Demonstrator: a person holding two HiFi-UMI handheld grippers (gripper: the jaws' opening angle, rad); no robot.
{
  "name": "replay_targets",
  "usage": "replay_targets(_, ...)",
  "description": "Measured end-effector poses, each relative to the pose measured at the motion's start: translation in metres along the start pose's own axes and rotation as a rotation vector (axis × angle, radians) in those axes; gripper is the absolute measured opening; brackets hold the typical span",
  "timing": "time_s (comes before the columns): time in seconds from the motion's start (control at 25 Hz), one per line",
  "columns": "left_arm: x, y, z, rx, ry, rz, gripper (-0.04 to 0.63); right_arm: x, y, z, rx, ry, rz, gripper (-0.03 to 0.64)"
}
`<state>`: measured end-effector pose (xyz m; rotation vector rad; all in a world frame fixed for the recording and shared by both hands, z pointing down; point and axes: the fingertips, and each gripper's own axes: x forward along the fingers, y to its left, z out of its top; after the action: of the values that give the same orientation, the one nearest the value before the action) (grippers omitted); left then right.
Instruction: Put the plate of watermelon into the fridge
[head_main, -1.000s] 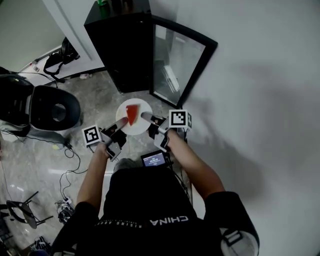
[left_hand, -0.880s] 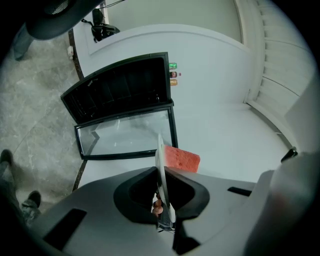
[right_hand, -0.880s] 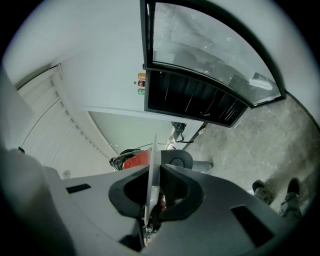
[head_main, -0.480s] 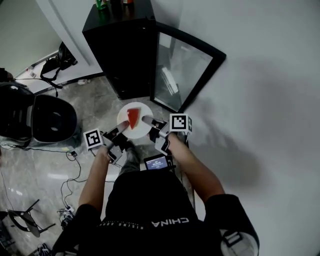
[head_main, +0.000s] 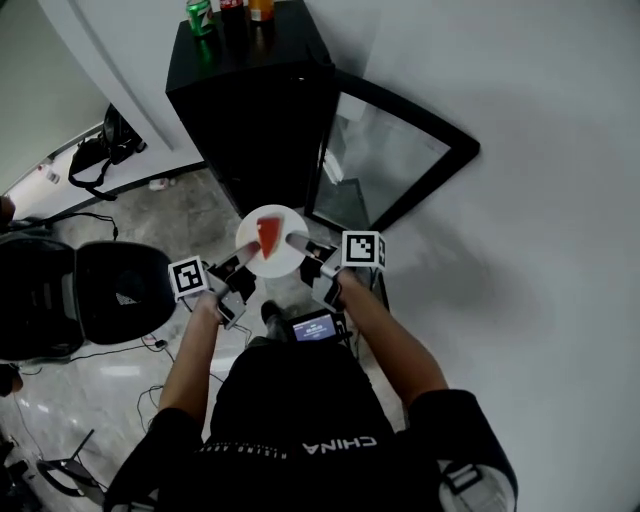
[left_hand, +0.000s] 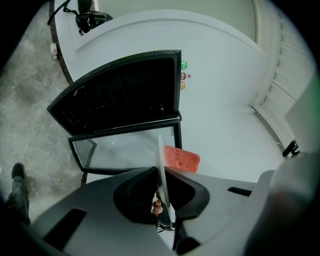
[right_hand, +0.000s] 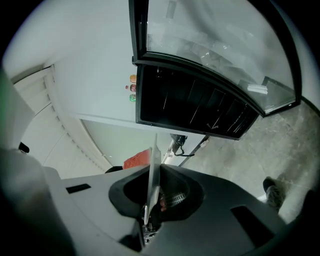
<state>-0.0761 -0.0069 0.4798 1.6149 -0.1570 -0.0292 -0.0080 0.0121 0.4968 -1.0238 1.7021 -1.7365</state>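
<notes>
I have the left gripper (head_main: 242, 263) with its fingers closed on the plate's (head_main: 271, 266) left rim, and the right gripper (head_main: 298, 243) with its fingers closed on the right rim. The plate hangs between them above the floor (head_main: 180, 215). The watermelon (head_main: 267, 233) lies on the plate, near the black fridge (head_main: 250, 100), whose glass door (head_main: 390, 160) stands open.

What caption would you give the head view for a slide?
Left tool and right tool hold a plate of watermelon before the open fridge.
</notes>
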Motion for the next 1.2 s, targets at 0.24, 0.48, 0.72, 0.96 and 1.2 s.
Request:
replay_targets(0.24, -0.014, 0.003, -0.023, 0.053, 0.023, -0.063, 0.032, -0.014, 0.001, -0.025, -0.064, -0.063, 0.012, 0.031)
replay_targets(0.48, -0.04, -0.013, -0.062, 0.069, 0.068, -0.092, 0.032, -0.042, 0.016, -0.068, -0.089, -0.128, -0.005, 0.031)
replay_targets(0.72, -0.022, -0.001, -0.04, 0.05, 0.061, -0.074, 0.032, -0.029, 0.005, -0.042, -0.077, -0.118, -0.013, 0.031)
replay_targets(0.96, -0.001, 0.003, -0.007, 0.039, 0.024, -0.059, 0.032, -0.007, 0.002, -0.006, -0.065, -0.079, -0.014, 0.031)
replay_targets(1.2, 0.02, -0.007, 0.019, 0.034, -0.006, -0.051, 0.032, 0.004, 0.016, 0.026, -0.058, -0.059, 0.003, 0.031)
